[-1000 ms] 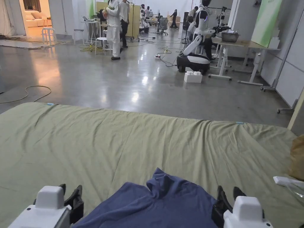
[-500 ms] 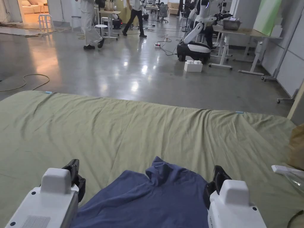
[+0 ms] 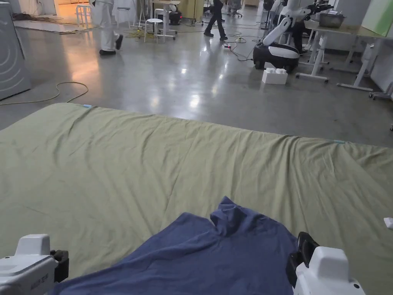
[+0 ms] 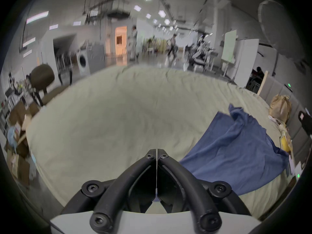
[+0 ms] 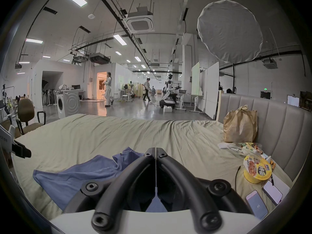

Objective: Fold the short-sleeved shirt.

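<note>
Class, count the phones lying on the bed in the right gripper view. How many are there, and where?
2. One phone lies near the bed's lower right edge; the other phone lies just right of it, below the yellow noodle cup. More may be hidden outside the picture.

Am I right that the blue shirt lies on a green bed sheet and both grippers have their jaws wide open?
Not quite. The blue shirt does lie on the green bed sheet, but both grippers' jaws are closed together, as the left gripper view and right gripper view show.

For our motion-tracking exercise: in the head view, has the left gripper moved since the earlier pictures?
Yes. Judged against the blue shirt, the left gripper has drawn away leftward and back toward the person.
</note>
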Action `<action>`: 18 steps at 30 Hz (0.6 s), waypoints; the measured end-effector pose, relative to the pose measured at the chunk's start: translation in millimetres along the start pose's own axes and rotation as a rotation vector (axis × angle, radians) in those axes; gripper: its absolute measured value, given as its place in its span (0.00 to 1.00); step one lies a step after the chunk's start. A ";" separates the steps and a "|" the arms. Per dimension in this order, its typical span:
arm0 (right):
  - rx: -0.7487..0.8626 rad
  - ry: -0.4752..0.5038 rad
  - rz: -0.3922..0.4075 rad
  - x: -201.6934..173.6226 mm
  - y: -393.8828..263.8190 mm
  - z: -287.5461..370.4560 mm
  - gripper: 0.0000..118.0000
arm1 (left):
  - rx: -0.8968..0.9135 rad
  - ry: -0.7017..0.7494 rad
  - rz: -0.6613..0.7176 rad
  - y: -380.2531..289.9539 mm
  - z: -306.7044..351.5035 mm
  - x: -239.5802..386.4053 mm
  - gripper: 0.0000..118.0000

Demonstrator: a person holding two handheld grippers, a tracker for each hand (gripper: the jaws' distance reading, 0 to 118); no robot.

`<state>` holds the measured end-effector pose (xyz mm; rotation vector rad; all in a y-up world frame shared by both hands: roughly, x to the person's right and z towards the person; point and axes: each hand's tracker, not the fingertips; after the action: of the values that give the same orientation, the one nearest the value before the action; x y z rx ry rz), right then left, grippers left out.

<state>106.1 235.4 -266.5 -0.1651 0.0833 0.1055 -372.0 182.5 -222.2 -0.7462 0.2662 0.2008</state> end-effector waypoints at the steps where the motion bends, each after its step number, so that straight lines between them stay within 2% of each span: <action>1: -0.009 0.004 0.002 -0.5 -1.3 -1.5 0.01 | -0.023 -0.004 0.017 -2.1 -6.6 -4.9 0.00; 2: -0.017 0.008 0.005 -0.8 -2.6 -2.9 0.01 | -0.043 0.010 0.025 -2.1 -6.6 -2.7 0.05; 6: -0.042 0.008 0.018 -0.6 -6.3 -7.8 0.01 | -0.159 0.048 0.063 -7.0 -18.5 -8.5 0.45; 7: -0.048 0.007 0.021 -0.5 -7.4 -9.8 0.01 | -0.172 0.056 0.077 -9.2 -21.1 -9.9 0.48; 13: -0.083 0.009 0.026 -2.2 -14.4 -22.3 0.01 | -0.311 0.111 0.071 -23.1 -48.9 -9.3 0.52; 16: -0.101 0.016 0.024 -4.0 -17.9 -28.4 0.01 | -0.269 0.107 0.074 -21.2 -48.8 -8.3 0.52; 18: -0.113 0.020 0.022 -4.8 -20.2 -32.9 0.01 | -0.261 0.122 0.060 -18.3 -48.6 -6.6 0.48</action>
<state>101.2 209.6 -295.2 -0.2782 0.0990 0.1302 -381.4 135.2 -242.7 -1.0118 0.3831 0.2504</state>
